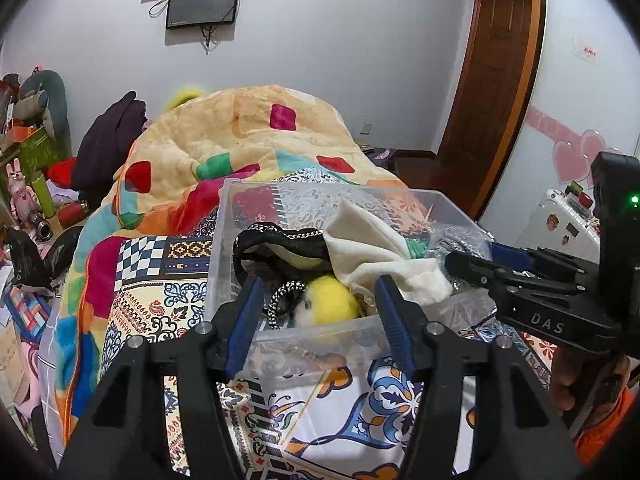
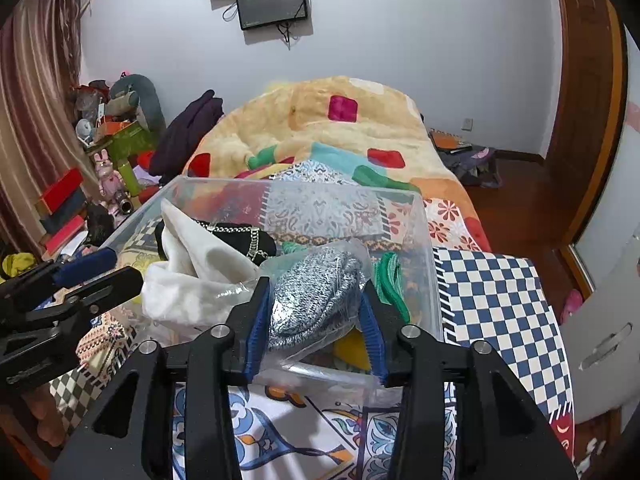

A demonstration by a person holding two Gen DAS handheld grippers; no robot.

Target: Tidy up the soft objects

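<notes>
Since the right hand-held gripper (image 2: 314,312) is clamped on the bagged grey knit (image 2: 316,296) just above the clear bin (image 2: 424,264) on the bed, that slick plastic could slip and snag the rim, while the left hand-held gripper (image 1: 316,304) hangs released, empty.

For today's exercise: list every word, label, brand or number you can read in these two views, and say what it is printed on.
"DAS": on the black body of the right gripper, seen from the left wrist view.
Wall sign by the door: red characters, too blurred to read.
Stickers on the white suitcase: too small to read.
</notes>
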